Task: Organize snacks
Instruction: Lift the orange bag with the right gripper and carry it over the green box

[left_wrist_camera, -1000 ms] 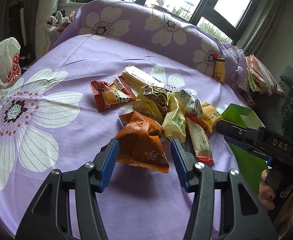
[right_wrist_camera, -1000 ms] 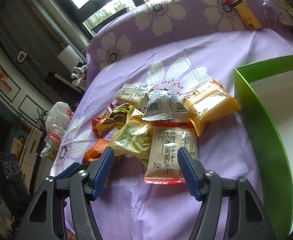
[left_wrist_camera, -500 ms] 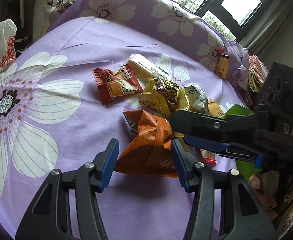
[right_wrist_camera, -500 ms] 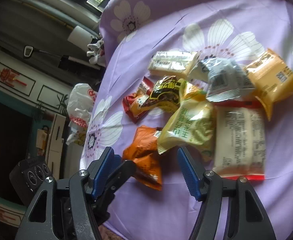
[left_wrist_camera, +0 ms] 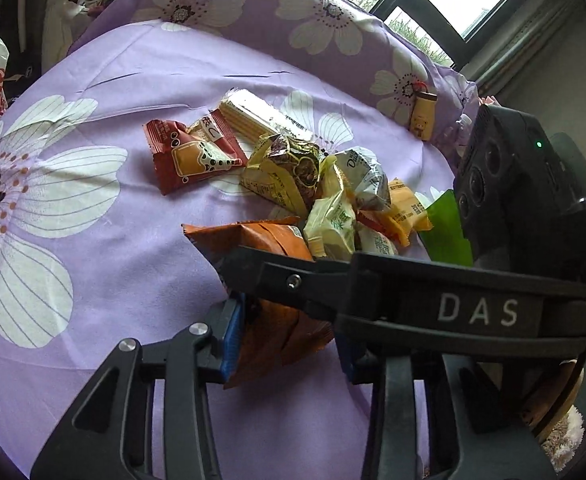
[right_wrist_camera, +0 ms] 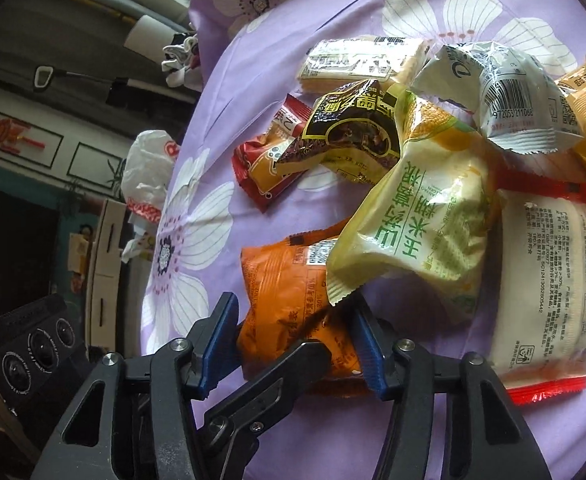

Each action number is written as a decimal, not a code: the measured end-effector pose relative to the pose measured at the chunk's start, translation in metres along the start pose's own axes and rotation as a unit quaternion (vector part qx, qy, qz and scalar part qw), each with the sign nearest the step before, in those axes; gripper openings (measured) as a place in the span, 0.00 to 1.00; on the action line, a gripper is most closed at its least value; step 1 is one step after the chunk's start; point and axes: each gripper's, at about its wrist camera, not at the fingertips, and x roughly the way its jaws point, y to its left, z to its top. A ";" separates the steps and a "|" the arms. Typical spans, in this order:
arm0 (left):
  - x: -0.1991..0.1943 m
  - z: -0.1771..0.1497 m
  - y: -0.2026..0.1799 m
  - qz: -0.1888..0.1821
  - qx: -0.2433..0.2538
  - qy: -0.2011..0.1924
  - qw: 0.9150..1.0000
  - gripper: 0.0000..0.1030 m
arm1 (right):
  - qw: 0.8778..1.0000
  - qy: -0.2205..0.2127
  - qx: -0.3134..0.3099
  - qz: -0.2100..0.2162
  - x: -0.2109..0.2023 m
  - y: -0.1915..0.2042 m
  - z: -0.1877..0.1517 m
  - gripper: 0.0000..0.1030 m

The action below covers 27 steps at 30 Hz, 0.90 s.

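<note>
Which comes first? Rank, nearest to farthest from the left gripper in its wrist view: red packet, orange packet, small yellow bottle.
1. Orange packet, between the left gripper's jaws.
2. Red packet, farther back on the left.
3. Small yellow bottle, far right, against the raised bedding.

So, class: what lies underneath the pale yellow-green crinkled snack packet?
The pale yellow-green snack packet overlaps the orange foil packet's top corner and the cream red-edged packet's left side. Whatever else lies beneath is covered.
</note>
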 end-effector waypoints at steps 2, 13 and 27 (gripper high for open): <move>-0.008 0.000 -0.007 -0.003 0.014 -0.014 1.000 0.36 | 1.000 -0.011 -0.008 0.004 -0.009 0.004 -0.003 0.53; -0.047 0.011 -0.088 -0.030 0.107 -0.094 0.989 0.35 | 0.989 -0.134 -0.054 0.014 -0.102 0.023 -0.016 0.53; -0.039 0.016 -0.187 -0.087 0.201 -0.112 0.969 0.35 | 0.965 -0.261 -0.026 0.002 -0.213 -0.019 -0.029 0.53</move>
